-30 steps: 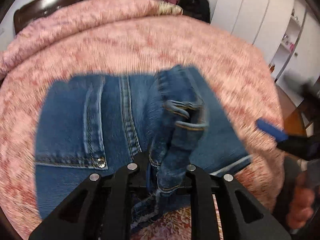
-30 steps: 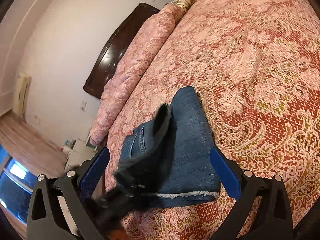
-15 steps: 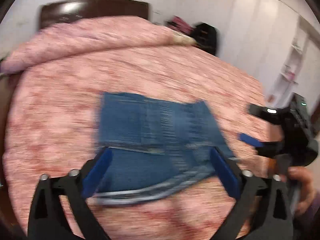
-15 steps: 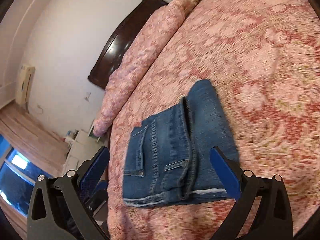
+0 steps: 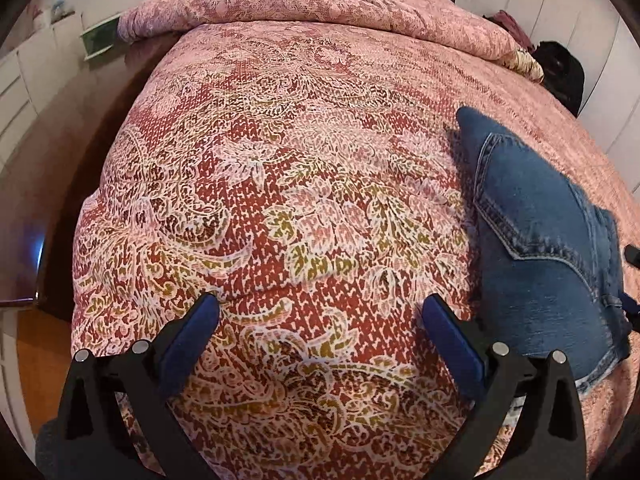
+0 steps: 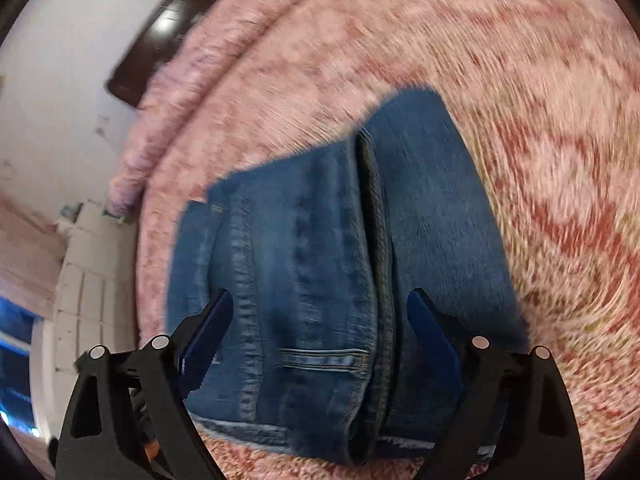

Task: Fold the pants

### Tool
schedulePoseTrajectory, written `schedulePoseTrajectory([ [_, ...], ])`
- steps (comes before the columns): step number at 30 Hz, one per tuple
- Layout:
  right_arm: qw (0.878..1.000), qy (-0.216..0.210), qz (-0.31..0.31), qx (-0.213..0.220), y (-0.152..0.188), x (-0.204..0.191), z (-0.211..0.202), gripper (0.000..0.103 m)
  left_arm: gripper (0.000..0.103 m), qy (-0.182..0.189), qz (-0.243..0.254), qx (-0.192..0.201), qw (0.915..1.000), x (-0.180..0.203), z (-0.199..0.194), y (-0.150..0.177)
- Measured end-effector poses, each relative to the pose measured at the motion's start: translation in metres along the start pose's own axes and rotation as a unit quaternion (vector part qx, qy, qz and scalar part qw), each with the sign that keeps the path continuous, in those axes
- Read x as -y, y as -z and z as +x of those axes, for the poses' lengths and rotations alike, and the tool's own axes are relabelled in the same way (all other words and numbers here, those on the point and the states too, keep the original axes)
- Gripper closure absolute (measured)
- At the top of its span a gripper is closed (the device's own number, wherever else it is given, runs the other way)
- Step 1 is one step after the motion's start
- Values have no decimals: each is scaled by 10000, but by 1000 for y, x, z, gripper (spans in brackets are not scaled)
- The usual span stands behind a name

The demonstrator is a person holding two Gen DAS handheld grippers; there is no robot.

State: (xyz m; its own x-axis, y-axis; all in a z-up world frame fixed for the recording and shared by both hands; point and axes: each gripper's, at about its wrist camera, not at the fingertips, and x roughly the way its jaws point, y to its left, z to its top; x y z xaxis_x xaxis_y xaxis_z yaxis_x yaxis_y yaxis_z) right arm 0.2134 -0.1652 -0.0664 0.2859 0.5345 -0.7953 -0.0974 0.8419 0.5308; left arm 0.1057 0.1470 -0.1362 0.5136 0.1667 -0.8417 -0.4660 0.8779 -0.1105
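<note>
Pants point(image 5: 536, 248) now lie released, left gripper point(image 5: 320, 320) wide over bedspread point(image 5: 280, 200).

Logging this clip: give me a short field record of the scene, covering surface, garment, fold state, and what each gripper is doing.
surface: bed with pink-red patterned bedspread
garment: blue jeans
fold state: compact folded bundle, lying flat on the bedspread
left gripper: open, empty, over bare bedspread beside the jeans
right gripper: over the jeans, jaws closing, denim between the fingers, not yet gripped
image quality: right wrist view motion-blurred
</note>
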Motion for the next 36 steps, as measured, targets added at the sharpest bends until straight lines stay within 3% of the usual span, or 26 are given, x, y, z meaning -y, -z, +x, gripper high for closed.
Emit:
schedulePoseTrajectory([
  [2, 9999, 24, -54, 104, 5, -1, 0, 16, 2, 98, -85, 23, 9999, -3, -1, 1],
  [4, 9993, 205, -299, 43, 9, -7, 0, 48, 2, 209, -187, 58, 9996, -7, -2, 1],
  [5, 9986, 346, -406, 5, 9, -9, 0, 60, 2, 240, -216, 67, 9995, -8, -2, 0],
  [6, 9985, 266, -467, -71, 7, -8, -1, 85, 2, 232, -218, 64, 9995, -8, -1, 0],
  [7, 9990, 77, -389, -182, 5, -7, -2, 88, 2, 216, -204, 58, 9995, -8, -1, 0],
  [10, 9968, 132, -782, -102, 3, -27, -14, 90, 2, 177, -165, 46, 9997, -8, 0, -2],
  [15, 9944, -260, -1005, 202, -17, -62, -40, 91, 2, 334, -283, 95, 9990, -11, -1, -2],
  [19, 9902, -239, -1322, 389, -33, -72, -62, 94, 2, 357, -301, 109, 9989, -13, -3, 0],
  [24, 9914, 90, -1240, 413, -43, -41, -66, 95, 2, 315, -270, 102, 9991, -14, -4, 0],
  [28, 9941, 385, -993, 197, -24, -2, -49, 96, 2, 299, -253, 101, 9992, -13, -4, 0],
  [33, 9921, 785, -974, 111, -9, 19, -20, 96, 2, 232, -184, 87, 9995, -9, -2, 0],
  [36, 9962, 617, -606, 28, -9, 33, -10, 96, 2, 237, -185, 88, 9995, -9, -2, 0],
])
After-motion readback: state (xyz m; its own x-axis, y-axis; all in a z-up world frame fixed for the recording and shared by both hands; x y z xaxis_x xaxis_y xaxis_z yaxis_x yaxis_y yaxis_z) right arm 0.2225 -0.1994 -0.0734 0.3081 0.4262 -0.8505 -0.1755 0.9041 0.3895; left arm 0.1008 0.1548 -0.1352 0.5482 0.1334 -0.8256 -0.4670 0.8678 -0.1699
